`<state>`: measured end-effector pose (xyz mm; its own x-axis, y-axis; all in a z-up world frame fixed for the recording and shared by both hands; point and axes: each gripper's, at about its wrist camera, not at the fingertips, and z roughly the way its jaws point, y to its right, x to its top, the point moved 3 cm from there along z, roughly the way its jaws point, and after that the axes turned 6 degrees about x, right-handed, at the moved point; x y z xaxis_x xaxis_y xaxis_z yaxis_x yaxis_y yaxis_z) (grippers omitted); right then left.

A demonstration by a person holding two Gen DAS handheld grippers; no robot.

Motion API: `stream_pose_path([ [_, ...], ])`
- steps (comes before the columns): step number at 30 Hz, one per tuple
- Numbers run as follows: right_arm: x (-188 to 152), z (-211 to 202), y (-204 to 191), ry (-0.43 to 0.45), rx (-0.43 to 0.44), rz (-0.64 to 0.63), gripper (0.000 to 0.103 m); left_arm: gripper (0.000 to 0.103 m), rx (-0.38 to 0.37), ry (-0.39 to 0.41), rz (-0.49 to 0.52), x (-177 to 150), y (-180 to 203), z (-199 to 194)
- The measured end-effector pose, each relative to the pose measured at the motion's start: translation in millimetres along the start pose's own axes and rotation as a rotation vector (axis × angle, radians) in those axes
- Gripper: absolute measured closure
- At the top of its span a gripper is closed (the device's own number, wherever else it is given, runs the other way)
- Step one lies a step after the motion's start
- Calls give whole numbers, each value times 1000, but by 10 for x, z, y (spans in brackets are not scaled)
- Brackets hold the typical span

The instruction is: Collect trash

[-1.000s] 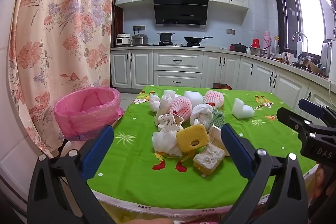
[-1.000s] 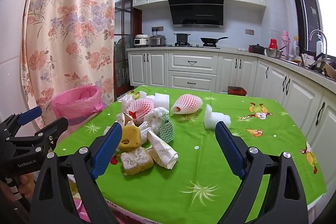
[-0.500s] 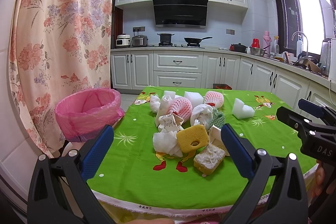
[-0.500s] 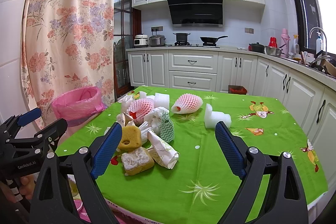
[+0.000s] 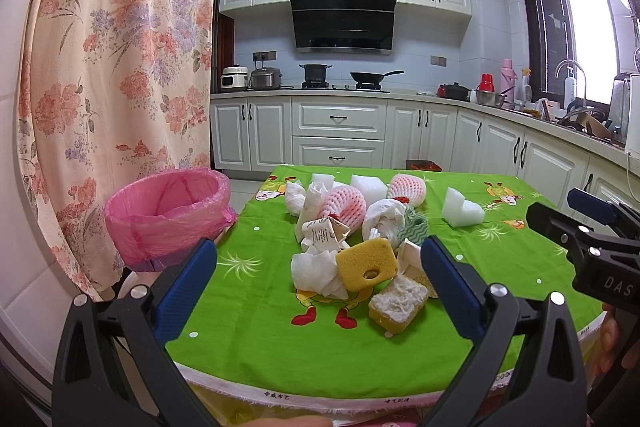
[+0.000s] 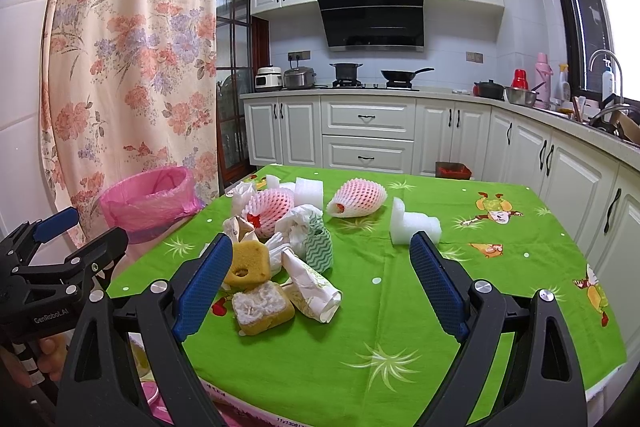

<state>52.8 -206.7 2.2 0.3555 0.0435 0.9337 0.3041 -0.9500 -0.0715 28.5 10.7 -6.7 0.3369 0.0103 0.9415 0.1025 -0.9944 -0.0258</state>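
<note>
- Trash point(image 5: 360, 239) is seen in a heap on the green surface point(image 5: 280, 323), ahead of the left gripper point(image 5: 318, 277) and framed between its two blue fingers, without being touched.
- In the heap a yellow sponge point(image 5: 367, 263) is leaned above a crumbly block point(image 5: 398, 297), with crumpled white tissue point(image 5: 316, 269) just beside it on the left.
- Pink foam nets point(image 6: 356, 197) and a white foam piece point(image 6: 414, 225) are placed farther back.
- The pink-lined bin point(image 5: 170, 211) is found beside the left edge of the surface.
- The left gripper is held wide apart, level, at the near edge of the surface, and nothing is gripped.
- The right gripper point(image 6: 320, 289) is also held apart and nothing is clamped; the heap is partly between its fingers, toward the left one.
- Each gripper is visible in the side of the other view, held by a hand.
</note>
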Motion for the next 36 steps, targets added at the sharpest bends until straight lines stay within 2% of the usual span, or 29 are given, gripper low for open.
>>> stream_pose_path([
  [36,8,-13,6,3,2,6,18,4,1,1,4,11,87,-40],
])
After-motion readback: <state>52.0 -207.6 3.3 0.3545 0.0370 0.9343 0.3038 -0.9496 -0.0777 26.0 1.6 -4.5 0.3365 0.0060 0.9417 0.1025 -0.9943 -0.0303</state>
